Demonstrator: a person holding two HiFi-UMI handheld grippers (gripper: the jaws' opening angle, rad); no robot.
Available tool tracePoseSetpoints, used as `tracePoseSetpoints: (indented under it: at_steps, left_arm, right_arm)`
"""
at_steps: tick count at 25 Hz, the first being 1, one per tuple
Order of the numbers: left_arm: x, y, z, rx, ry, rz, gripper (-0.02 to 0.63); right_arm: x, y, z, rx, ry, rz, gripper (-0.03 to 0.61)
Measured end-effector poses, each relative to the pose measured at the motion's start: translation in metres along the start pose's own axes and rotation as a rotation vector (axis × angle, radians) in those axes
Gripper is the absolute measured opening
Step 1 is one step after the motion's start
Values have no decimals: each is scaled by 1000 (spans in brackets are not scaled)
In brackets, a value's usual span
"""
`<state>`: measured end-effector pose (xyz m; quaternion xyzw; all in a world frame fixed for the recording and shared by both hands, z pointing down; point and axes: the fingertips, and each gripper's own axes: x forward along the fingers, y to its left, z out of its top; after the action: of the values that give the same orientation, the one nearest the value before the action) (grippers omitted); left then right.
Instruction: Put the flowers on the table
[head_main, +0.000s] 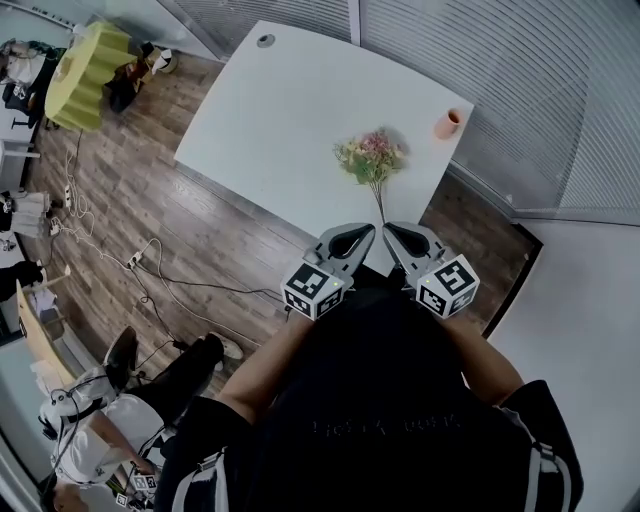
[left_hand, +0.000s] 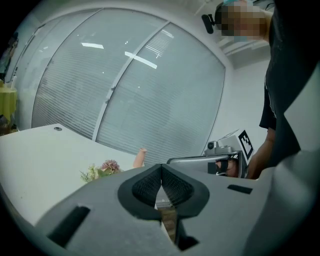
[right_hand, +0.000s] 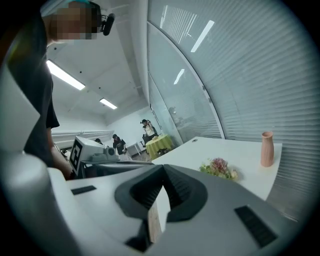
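A small bunch of pink and green flowers lies on the white table, its stem pointing toward the near edge. The same flowers show low in the left gripper view, and the bunch lies ahead in the right gripper view. My left gripper and right gripper hover side by side at the table's near edge, just short of the stem. Both are shut with nothing between the jaws.
A pink vase stands at the table's right edge; the vase is beyond the flowers. A yellow-draped round table stands far left. Cables run across the wooden floor. A person is at the lower left.
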<state>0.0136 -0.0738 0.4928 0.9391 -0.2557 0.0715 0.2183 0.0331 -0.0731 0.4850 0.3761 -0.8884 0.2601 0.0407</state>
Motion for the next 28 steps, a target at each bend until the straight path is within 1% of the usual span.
tracePoseSetpoints:
  at_steps: [3,7,9,13,15,19,25,28]
  left_arm:
    - [-2,-1,2,16,0,9,18]
    - [-7,-5,12,36,-23,16,18]
    - [-9,-7,18,45,-38,16,18]
    - [-12,-9,35,26,-77,13,18]
    - [-14,-9,42,31,-90,15,18]
    - [-15,-8,52,75,-104,32,18]
    - [-26,-10,70,152,-129,76,18]
    - [-32,-9,78,160,-146,88,18]
  right_arm:
    - [-5,6,11,-18,-23,11,31]
    - [-11,17,25,-77,-46,29,31]
    - [-14,22,31,-83,-65,41,31]
    - [-20,27,45,-67,-99,54,31]
    - [-23,28,51,-67,-112,56,31]
    - [-28,31,59,-80,-130,66,31]
    - [-32,37,68,-141,-148,63,31]
    - [-33,40,71,-144,-153,63,31]
